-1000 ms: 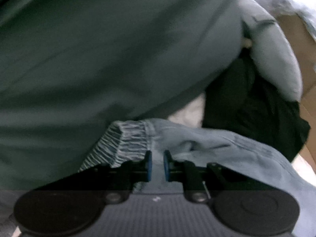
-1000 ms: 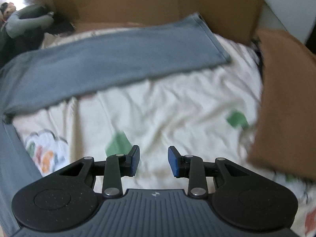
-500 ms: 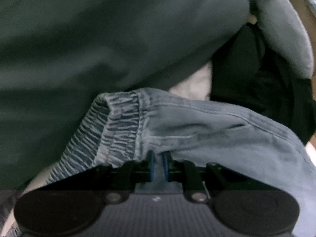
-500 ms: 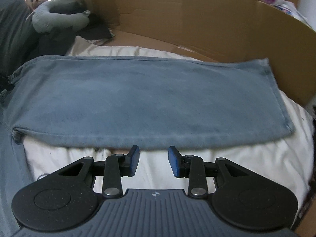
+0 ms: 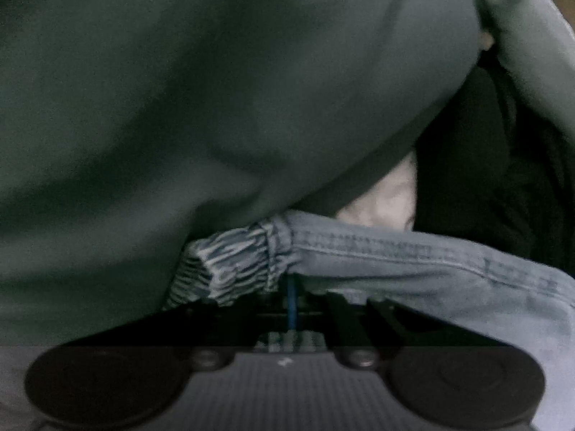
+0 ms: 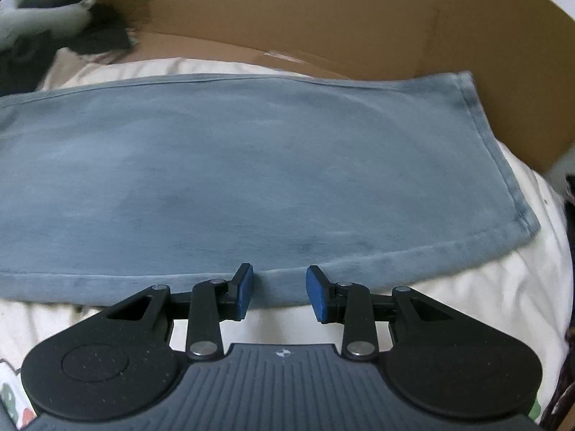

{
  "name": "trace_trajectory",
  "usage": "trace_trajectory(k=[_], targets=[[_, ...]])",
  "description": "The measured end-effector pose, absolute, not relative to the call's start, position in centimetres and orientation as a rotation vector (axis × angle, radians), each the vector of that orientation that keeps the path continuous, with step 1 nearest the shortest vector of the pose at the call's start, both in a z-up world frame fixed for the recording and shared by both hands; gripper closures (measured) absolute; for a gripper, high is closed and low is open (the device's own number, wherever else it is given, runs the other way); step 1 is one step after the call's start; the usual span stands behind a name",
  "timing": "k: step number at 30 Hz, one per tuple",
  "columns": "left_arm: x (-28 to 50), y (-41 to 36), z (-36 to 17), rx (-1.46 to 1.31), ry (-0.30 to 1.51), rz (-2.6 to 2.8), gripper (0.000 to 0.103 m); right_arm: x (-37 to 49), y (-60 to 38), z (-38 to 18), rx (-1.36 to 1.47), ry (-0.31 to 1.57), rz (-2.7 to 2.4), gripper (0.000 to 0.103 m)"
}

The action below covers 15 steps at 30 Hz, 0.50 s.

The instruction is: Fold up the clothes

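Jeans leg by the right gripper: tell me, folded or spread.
Spread. The jeans leg lies flat across the white sheet, hem and both long edges visible, nothing doubled over.

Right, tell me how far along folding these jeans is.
Done: one jeans leg lies flat and smooth on the white sheet. In hand: the left gripper has just closed on the denim beside the elastic waistband; the right gripper is open over the leg's near edge, pads not pinching it. Left: no fold shows yet, so likely every fold.
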<state>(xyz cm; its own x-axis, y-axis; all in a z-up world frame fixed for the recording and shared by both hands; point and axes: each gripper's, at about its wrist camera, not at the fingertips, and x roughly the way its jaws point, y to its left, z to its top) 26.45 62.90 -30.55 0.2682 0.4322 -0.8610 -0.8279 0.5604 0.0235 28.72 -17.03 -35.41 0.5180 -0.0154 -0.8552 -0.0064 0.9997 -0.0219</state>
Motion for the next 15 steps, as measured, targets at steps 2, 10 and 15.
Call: trace_trajectory(k=[2,10,15], targets=[[25.9,62.2,-29.6,-0.474,0.958,0.891,0.095,28.6,-17.4,-35.0,-0.02,1.013,-0.01,0.064],[26.0,59.7,-29.3,-0.48,0.995,0.71,0.089,29.4,-15.8,-32.9,0.064,0.94,0.125,0.064],[27.3,59.1,-31.8,-0.499,1.086,0.727,0.087,30.0,-13.5,-33.7,0.063,0.961,0.189,0.064]])
